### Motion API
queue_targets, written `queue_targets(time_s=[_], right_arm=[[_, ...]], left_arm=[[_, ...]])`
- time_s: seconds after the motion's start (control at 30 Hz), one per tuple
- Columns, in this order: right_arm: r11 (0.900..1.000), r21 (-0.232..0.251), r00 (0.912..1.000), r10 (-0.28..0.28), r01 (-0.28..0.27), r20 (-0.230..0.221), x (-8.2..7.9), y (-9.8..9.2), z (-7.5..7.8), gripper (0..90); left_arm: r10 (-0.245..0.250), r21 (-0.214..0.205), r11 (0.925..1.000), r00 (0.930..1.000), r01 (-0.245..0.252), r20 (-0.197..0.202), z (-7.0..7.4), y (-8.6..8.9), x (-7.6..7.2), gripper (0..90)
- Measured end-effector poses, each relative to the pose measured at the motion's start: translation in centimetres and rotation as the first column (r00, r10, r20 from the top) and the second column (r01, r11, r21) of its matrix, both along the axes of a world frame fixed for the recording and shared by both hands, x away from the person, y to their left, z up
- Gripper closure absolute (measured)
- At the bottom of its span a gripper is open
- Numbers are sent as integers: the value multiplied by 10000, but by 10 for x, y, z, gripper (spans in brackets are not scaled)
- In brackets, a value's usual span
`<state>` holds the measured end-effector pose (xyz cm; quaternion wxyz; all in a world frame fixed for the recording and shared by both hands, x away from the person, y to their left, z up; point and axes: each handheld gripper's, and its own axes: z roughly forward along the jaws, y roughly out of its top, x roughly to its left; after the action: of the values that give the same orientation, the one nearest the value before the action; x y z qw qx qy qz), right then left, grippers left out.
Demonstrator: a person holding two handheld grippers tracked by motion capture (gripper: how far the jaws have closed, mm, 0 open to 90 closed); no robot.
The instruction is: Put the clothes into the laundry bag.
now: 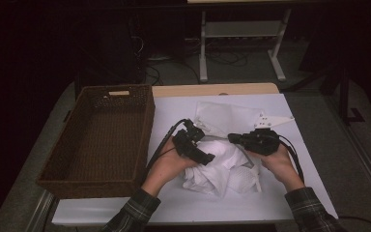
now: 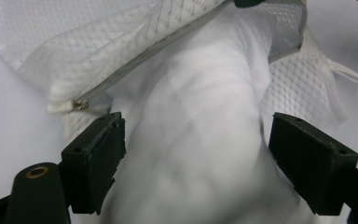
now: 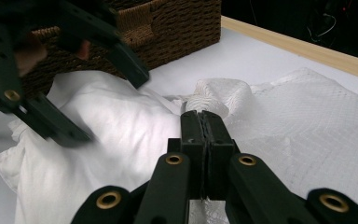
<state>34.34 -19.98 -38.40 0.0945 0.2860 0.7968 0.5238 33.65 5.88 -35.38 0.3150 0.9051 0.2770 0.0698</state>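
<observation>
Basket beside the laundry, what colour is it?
Dark brown woven wicker basket, clearest in the high view.

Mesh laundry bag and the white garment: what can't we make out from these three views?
- White garment: its type. High view is dim and it lies bunched; left gripper view crops and blurs it.
- Mesh laundry bag: how far the zipper is open; the top edge of the left gripper view cuts it off.
- Right gripper: how much mesh it pinches; its shut fingers cover the fold.
- Wicker basket: near inside wall, hidden by its rim in the high view.

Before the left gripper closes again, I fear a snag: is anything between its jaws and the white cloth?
Nothing visible. The left gripper stands open, its jaws either side of the white cloth; the mesh bag and its zipper lie beyond.
</observation>
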Motion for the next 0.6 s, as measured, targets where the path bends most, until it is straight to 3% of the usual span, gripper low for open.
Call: queue_targets(time_s=[0.23, 0.6], right_arm=[[10000, -56, 10000, 22, -22, -55, 0, 0, -1, 884], [10000, -55, 10000, -18, 18, -77, 1, -2, -3, 884]], left_arm=[[-134, -458, 9989, 9998, 127, -153, -2, 19, -8, 150], [-700, -330, 9971, 9967, 687, -399, -10, 22, -15, 124]])
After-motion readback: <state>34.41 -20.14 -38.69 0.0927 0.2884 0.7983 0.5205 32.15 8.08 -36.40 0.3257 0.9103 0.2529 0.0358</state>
